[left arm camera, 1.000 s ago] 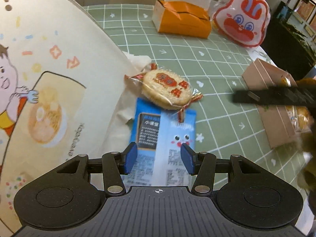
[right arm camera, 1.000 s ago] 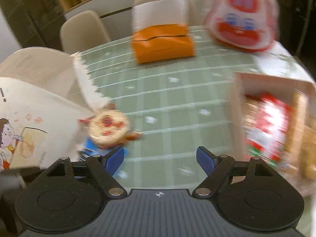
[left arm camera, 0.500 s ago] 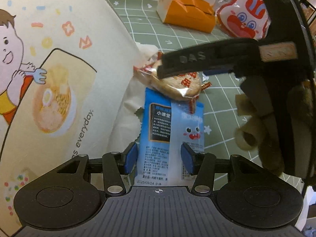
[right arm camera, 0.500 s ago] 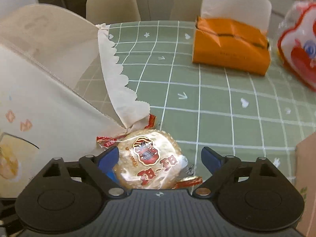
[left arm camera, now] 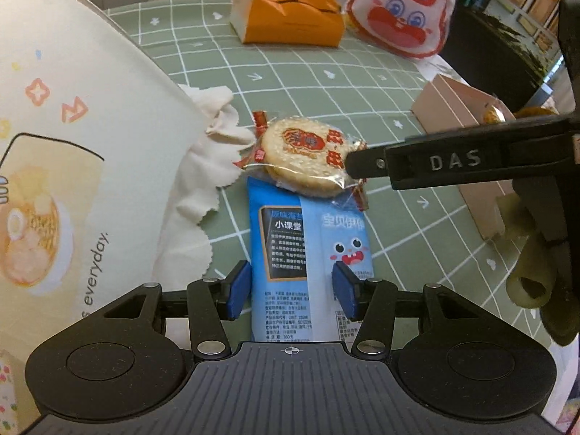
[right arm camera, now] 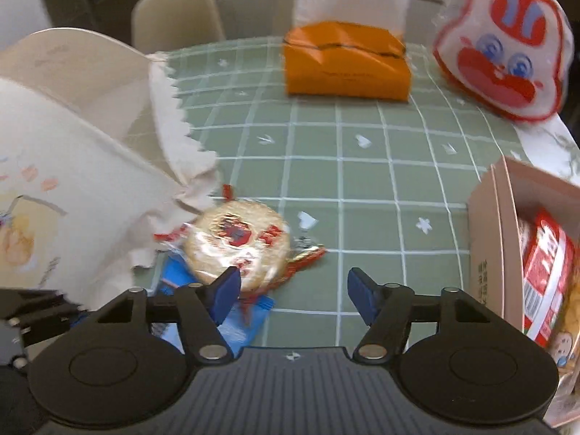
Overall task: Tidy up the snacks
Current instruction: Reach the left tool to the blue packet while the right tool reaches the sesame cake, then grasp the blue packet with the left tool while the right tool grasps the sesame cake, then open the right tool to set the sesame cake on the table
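A round rice cracker (left arm camera: 304,152) in a clear wrapper with red ends lies on the far end of a flat blue snack packet (left arm camera: 311,239) on the green gridded table. My left gripper (left arm camera: 291,290) is open, with its blue pads either side of the packet's near end. My right gripper (right arm camera: 293,290) is open with its jaws closing. The cracker (right arm camera: 235,243) sits at its left pad, and mostly bare table shows between the pads. In the left wrist view, the right gripper's fingertip (left arm camera: 353,161) touches the wrapper's right edge.
A big paper bag (left arm camera: 90,127) with a cartoon print fills the left. A pink cardboard box (right arm camera: 485,224) holding red snack packs stands on the right. An orange tissue box (right arm camera: 344,61) and a rabbit-face bag (right arm camera: 504,47) are at the back, with chairs behind.
My right gripper swung from the pink box over to the cracker, reached across it, then drew back to its right edge with narrower jaws. My left gripper closed in on the blue packet.
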The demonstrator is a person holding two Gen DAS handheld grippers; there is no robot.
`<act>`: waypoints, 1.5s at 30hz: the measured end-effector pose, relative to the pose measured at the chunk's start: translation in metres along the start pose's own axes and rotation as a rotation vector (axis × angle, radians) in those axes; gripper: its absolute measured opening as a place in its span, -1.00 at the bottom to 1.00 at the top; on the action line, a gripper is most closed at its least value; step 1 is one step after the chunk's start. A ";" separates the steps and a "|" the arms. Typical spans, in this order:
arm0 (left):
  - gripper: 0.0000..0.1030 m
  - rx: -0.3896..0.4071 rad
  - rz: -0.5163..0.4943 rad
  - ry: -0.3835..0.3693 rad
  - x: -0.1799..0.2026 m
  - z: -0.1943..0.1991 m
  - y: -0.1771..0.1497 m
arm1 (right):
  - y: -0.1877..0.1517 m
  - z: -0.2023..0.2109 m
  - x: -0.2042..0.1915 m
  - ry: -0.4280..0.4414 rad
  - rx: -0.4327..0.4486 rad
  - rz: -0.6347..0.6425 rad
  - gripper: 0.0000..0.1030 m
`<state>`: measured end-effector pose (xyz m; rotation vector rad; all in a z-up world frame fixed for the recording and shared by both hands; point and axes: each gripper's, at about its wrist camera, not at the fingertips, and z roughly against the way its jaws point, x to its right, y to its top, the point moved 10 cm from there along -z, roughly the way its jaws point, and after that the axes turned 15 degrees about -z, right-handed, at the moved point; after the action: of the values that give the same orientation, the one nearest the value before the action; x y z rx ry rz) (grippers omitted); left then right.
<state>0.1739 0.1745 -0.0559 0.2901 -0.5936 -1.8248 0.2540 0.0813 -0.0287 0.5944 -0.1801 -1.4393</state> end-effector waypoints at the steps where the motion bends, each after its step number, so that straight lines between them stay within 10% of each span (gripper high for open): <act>1: 0.06 -0.004 0.004 -0.001 0.000 0.001 0.000 | 0.001 0.001 -0.005 0.013 -0.001 0.016 0.59; 14: 0.03 0.001 0.071 0.008 0.000 0.010 -0.010 | 0.013 -0.047 -0.063 -0.035 0.024 0.399 0.77; 27: 0.02 -0.014 0.052 0.004 0.001 0.011 -0.011 | -0.003 -0.025 0.010 -0.063 -0.047 -0.093 0.58; 45: 0.04 -0.028 -0.022 0.043 0.010 0.007 -0.006 | -0.107 0.051 0.051 -0.141 0.044 -0.297 0.46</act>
<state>0.1621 0.1682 -0.0525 0.3172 -0.5362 -1.8424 0.1443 0.0167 -0.0499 0.5726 -0.2435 -1.7705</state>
